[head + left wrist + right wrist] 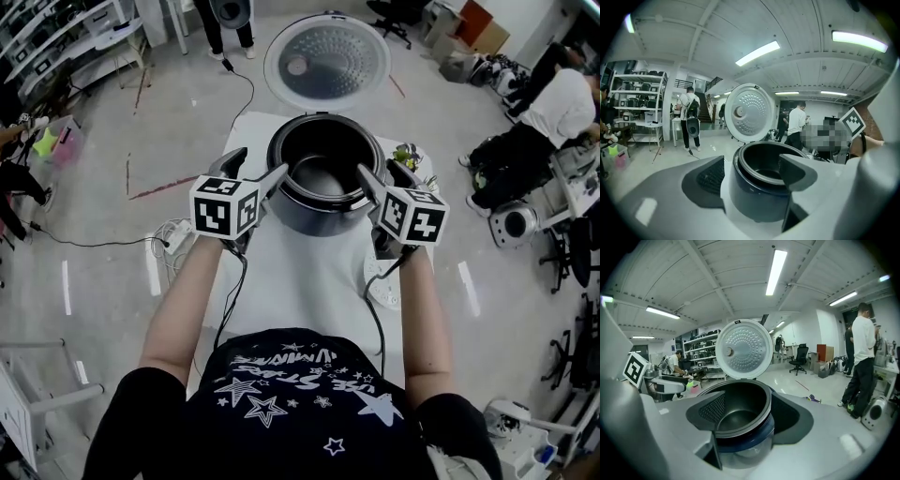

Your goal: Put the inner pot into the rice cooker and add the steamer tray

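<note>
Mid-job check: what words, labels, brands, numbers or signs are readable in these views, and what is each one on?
White lettering among stars on the person's black shirt: upside down and creased, too distorted to read.
Marker cubes of the left claw and right claw: black-and-white square patterns only, no letters or digits.
Rice cooker and its open lid: no readable label shows.

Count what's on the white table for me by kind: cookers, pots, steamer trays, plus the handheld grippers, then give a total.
rice cooker: 1
inner pot, sitting inside the cooker: 1
steamer tray, by the right forearm: 1
grippers: 2, the left gripper and the right gripper
Total: 5
</note>
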`<state>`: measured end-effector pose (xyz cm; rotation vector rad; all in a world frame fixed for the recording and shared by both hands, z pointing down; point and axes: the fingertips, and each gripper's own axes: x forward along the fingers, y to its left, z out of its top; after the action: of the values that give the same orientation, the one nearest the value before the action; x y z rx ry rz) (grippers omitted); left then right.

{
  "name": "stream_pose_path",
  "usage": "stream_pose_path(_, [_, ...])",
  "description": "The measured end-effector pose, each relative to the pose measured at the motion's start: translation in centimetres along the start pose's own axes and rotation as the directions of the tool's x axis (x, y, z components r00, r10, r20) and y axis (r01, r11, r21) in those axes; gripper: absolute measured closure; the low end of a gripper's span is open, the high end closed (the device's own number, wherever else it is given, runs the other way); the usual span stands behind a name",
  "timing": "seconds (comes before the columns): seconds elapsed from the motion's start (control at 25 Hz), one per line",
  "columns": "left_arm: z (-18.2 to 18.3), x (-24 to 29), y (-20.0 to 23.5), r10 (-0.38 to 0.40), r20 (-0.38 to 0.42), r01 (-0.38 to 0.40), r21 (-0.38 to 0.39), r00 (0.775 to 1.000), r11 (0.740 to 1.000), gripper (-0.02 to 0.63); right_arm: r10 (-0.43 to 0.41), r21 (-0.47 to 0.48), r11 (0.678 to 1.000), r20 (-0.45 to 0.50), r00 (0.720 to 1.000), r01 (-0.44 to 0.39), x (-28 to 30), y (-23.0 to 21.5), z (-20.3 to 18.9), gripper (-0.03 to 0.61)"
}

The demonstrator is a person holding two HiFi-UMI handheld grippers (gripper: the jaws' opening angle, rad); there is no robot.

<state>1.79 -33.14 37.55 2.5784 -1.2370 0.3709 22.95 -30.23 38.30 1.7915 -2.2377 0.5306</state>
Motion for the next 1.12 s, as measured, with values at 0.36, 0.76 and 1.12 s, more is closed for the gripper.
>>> stream_pose_path(0.36, [-3.6,-4.7,-2.5,-0.05,-0.034,0.052,0.06,0.998,0.997,0.294,-0.051,-0.003,0.999,0.037,0.998,0.052,-5.0,2.5,-1.6,0.25])
stream_pose_path(0.76, [-8.8,-6.8,-5.5,-0.13,-0.12,0.133,0.019,0.984,0.991,0.485,-0.132,0.106,0.986,-0.003,0.991,0.132,-10.0,1.4,-6.0,0.261])
stream_pose_path(1.12, [-13.1,-5.8,-11.1,-0.238,-0.199,0.241,-0.007,0.951,0.97,0.534,-0.228,0.184,0.955,-0.049,0.972,0.234,-14.3,-2.5,-9.9,0.267])
